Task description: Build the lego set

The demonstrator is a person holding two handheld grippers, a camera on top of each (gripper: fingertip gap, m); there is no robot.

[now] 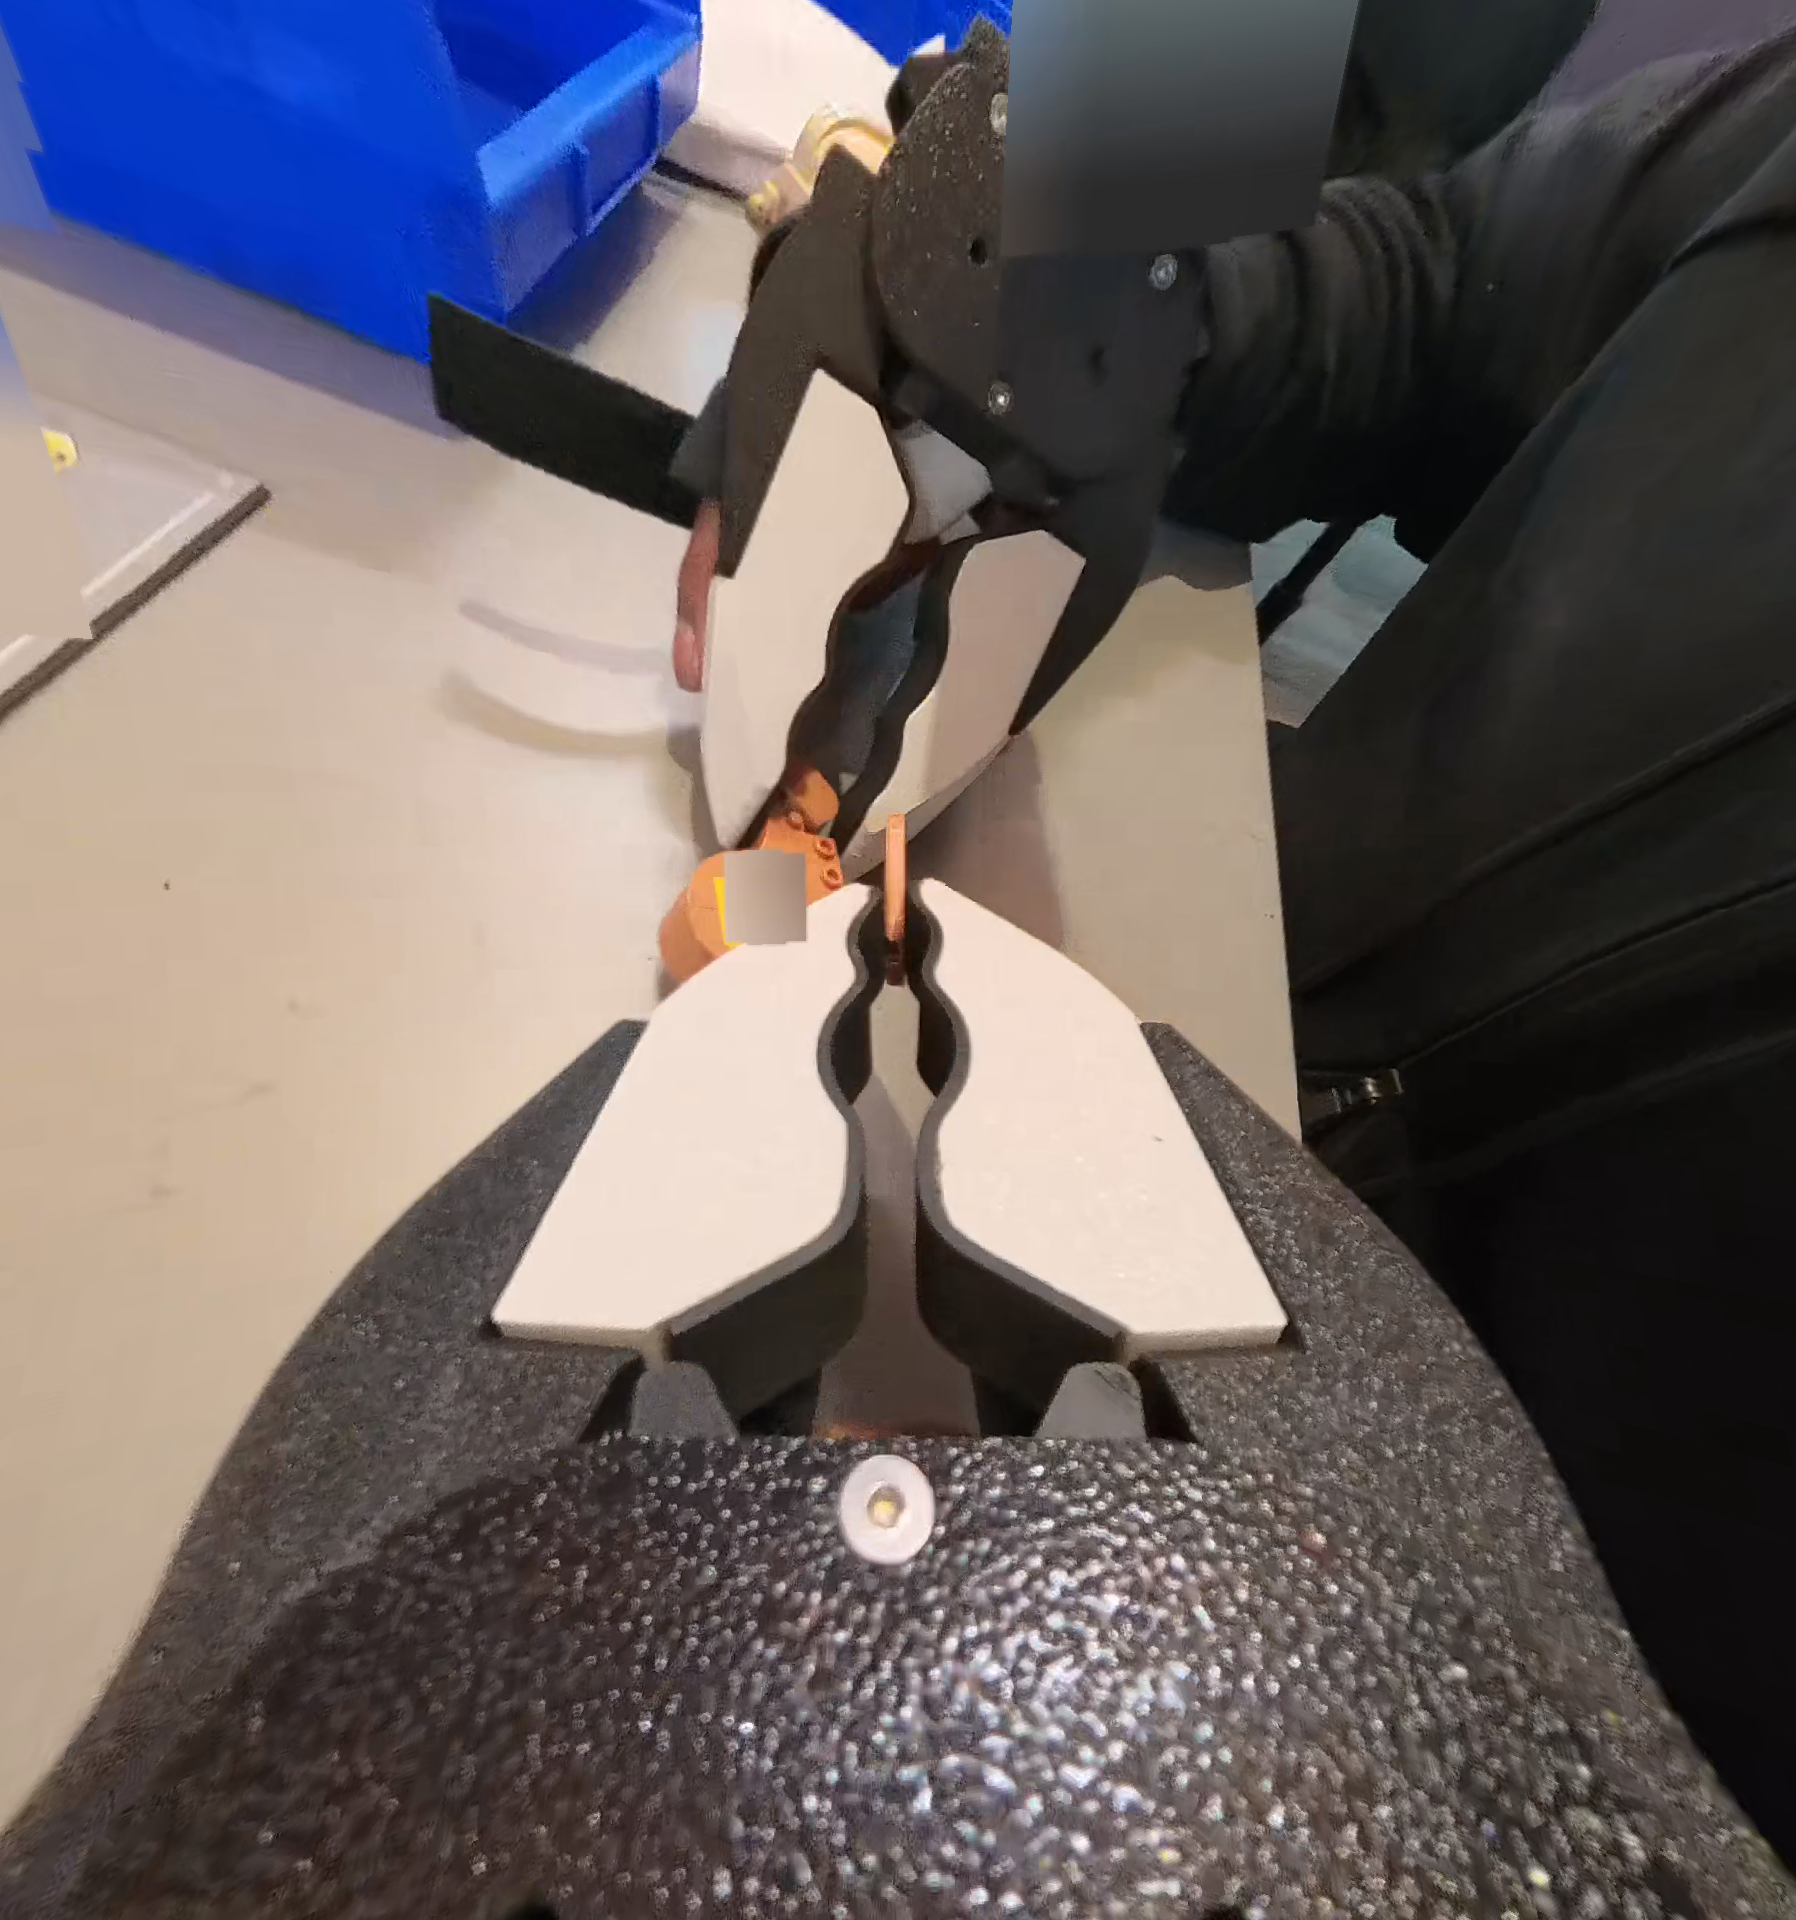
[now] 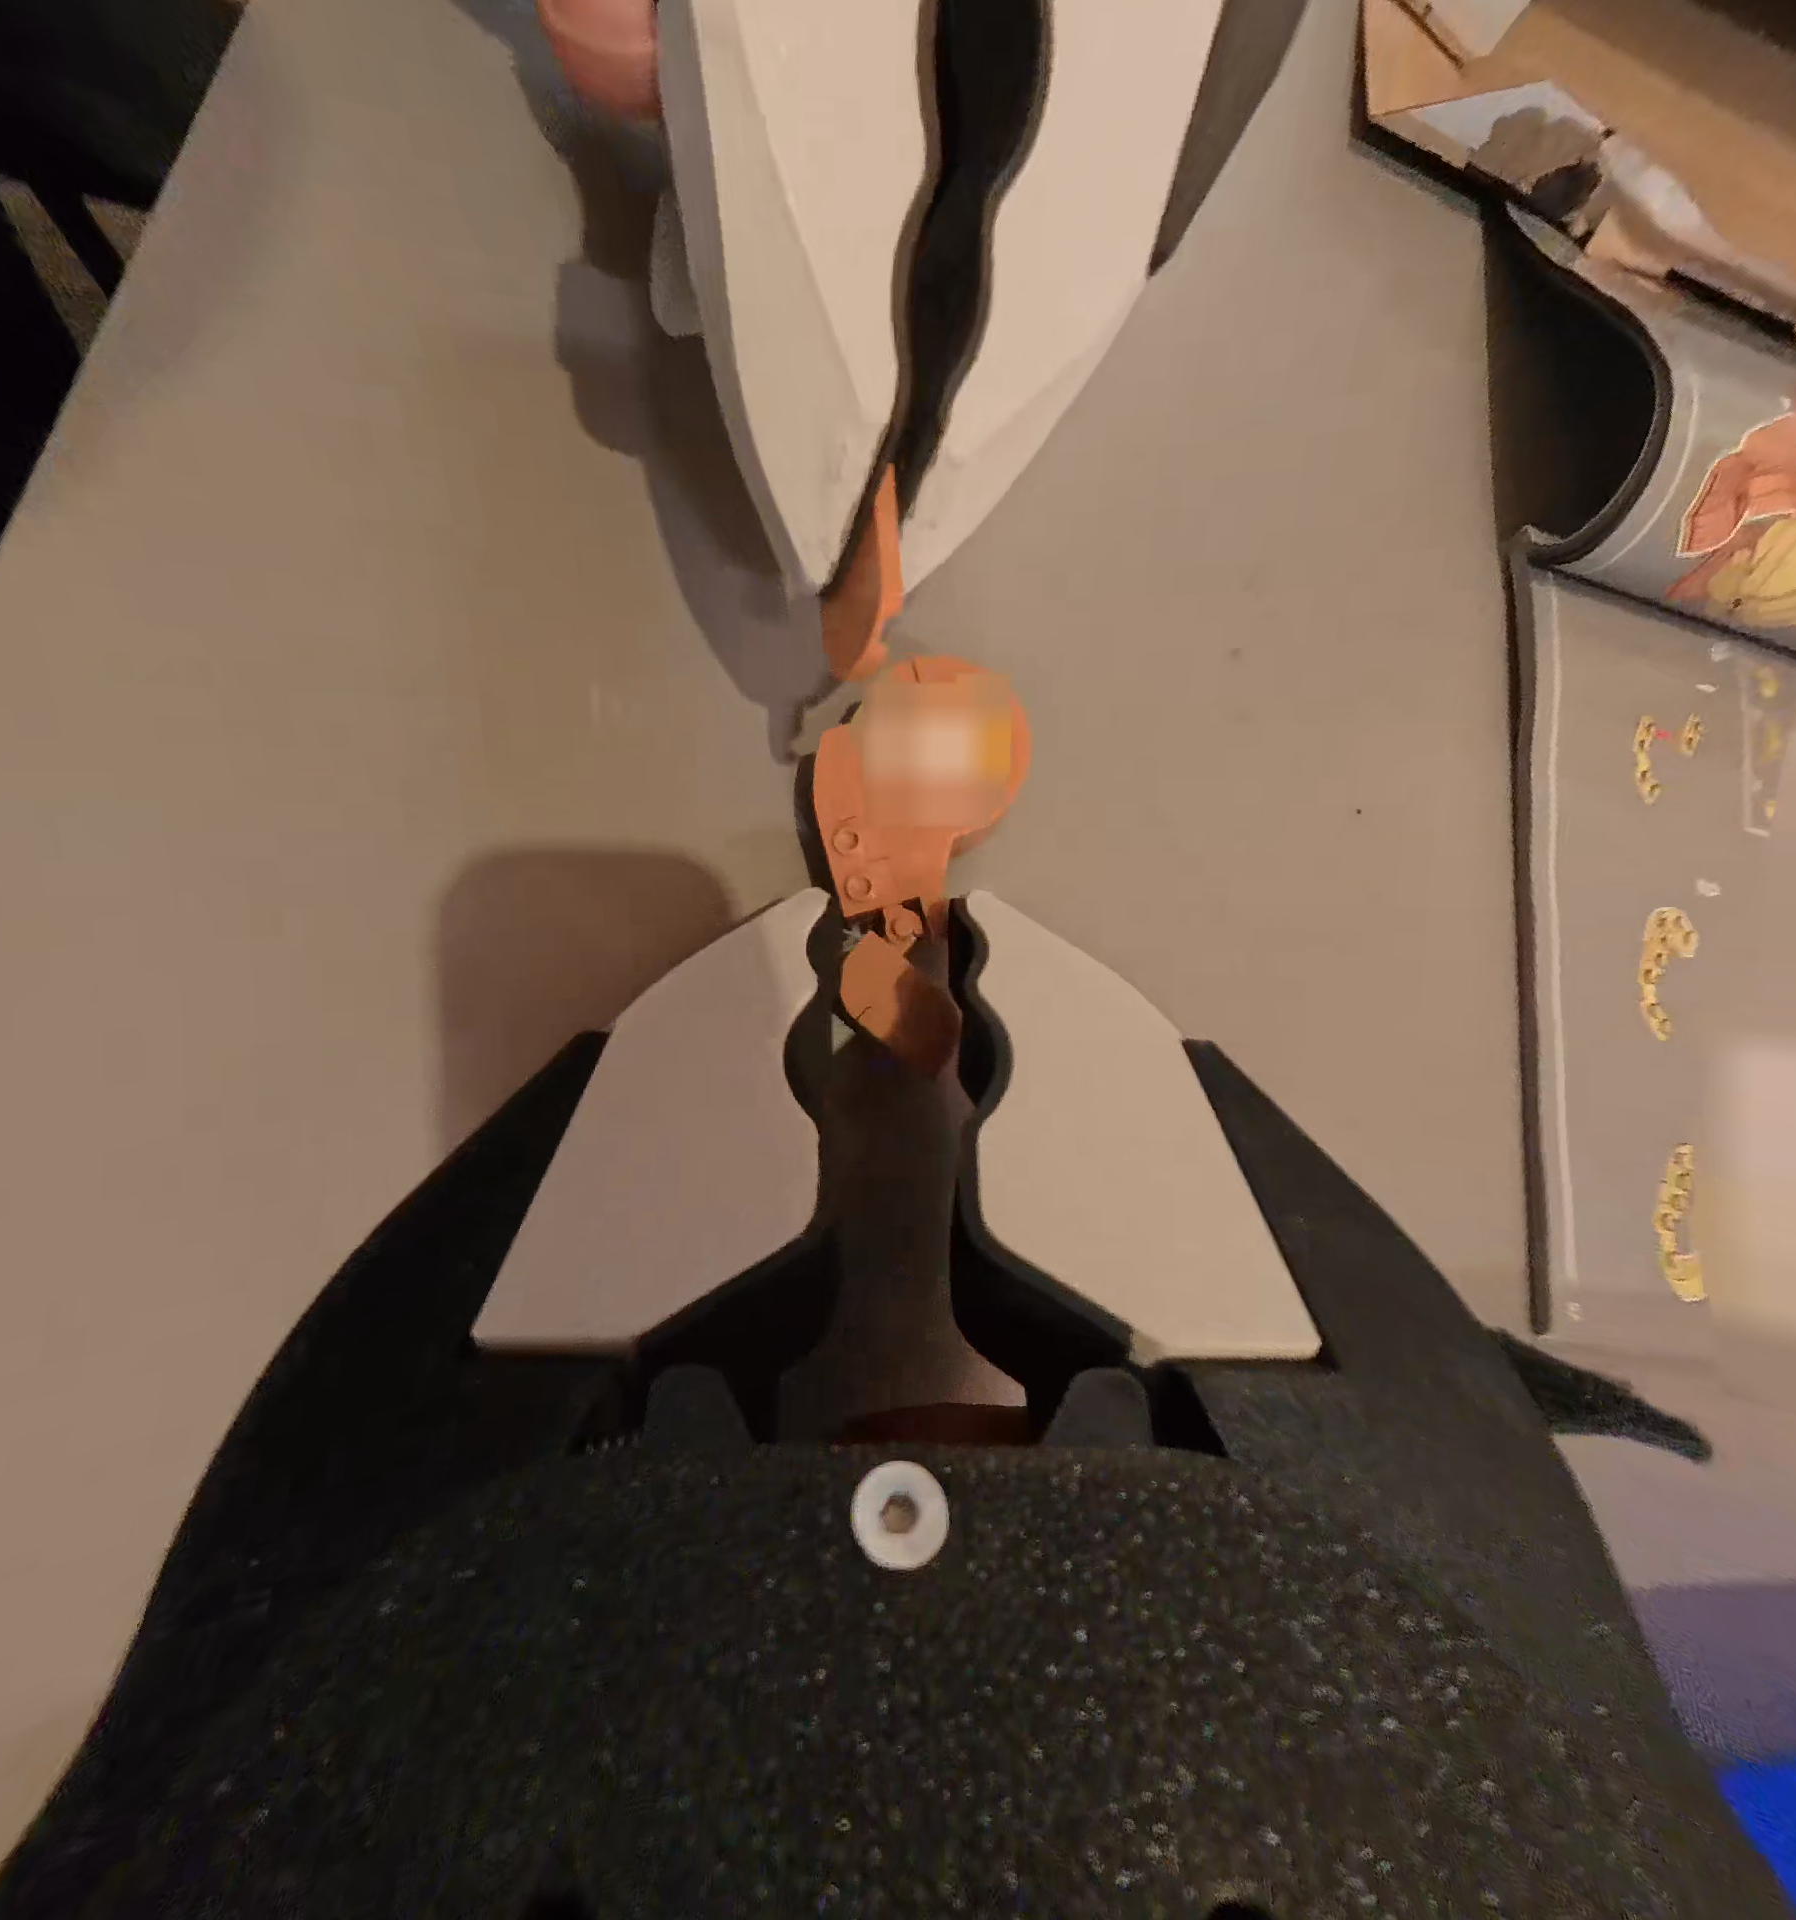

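My left gripper [image 1: 889, 904] is shut on a thin orange plate [image 1: 895, 883], held edge-on between its pads. The right wrist view shows that plate [image 2: 873, 592] in the left gripper [image 2: 868, 608], which comes in from the top. My right gripper [image 2: 894, 920] is shut on the stem of an orange brick assembly [image 2: 873, 831] with a rounded head and studs. The assembly is just above the grey table [image 2: 354, 623]. In the left wrist view the right gripper [image 1: 800, 831] holds the assembly [image 1: 702, 925] just left of the plate. The two grippers point tip to tip, close together.
A blue bin [image 1: 354, 156] stands at the far left, with a black strip [image 1: 561, 426] before it. A dark mat [image 2: 1600, 1039] with small tan pieces [image 2: 1668, 971] and a curled printed sheet [image 2: 1756, 499] lie to the right. A person in black clothing [image 1: 1600, 727] sits by the table edge. Tip to tip, the grippers are about 5 cm apart.
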